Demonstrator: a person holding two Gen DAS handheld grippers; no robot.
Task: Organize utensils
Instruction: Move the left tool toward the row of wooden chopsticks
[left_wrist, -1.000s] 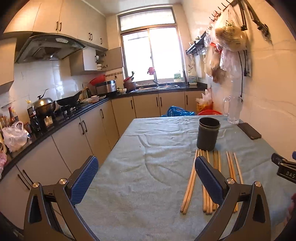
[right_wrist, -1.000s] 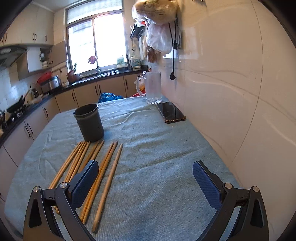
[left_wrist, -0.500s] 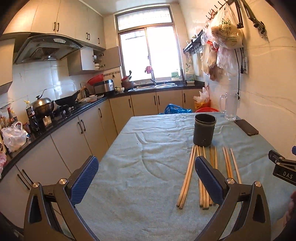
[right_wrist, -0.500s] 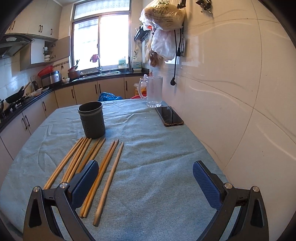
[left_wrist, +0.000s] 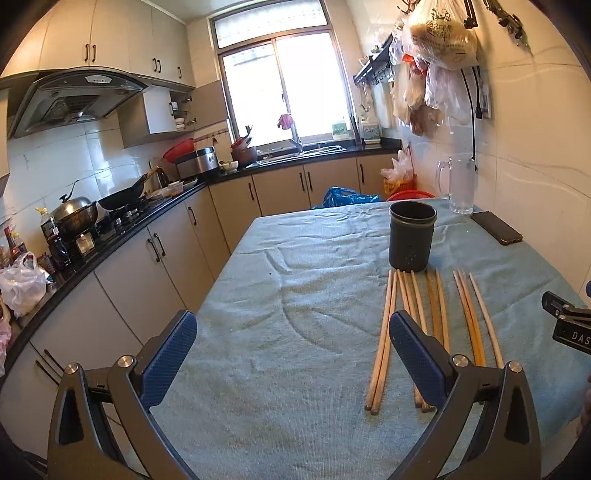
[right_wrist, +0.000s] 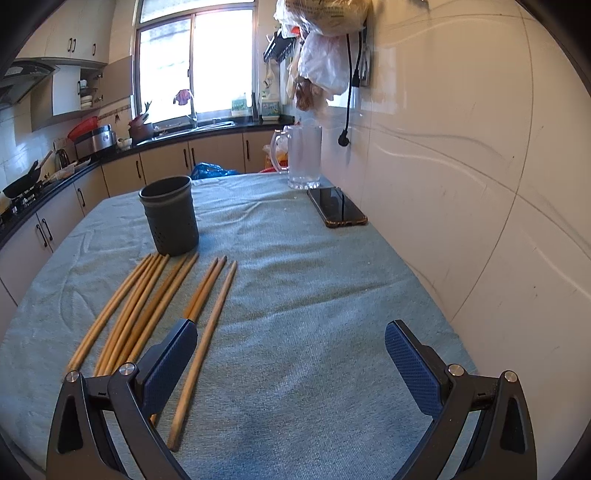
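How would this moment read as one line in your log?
left gripper: open, empty | right gripper: open, empty | chopsticks: flat on cloth | holder: upright, beside their tips

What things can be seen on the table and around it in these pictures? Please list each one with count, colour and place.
chopsticks: about ten, light wood, lying side by side on the cloth in front of the holder
holder: one, dark grey, upright on the cloth, looks empty
phone: one, black, flat near the wall
glass mug: one, clear, far end by the wall
tablecloth: one, grey-blue, covers the table
bags: several, plastic, hanging on the wall
wok: one, black, on the stove
left gripper: one, black with blue pads, open, holds nothing
right gripper: one, same colours, open, holds nothing
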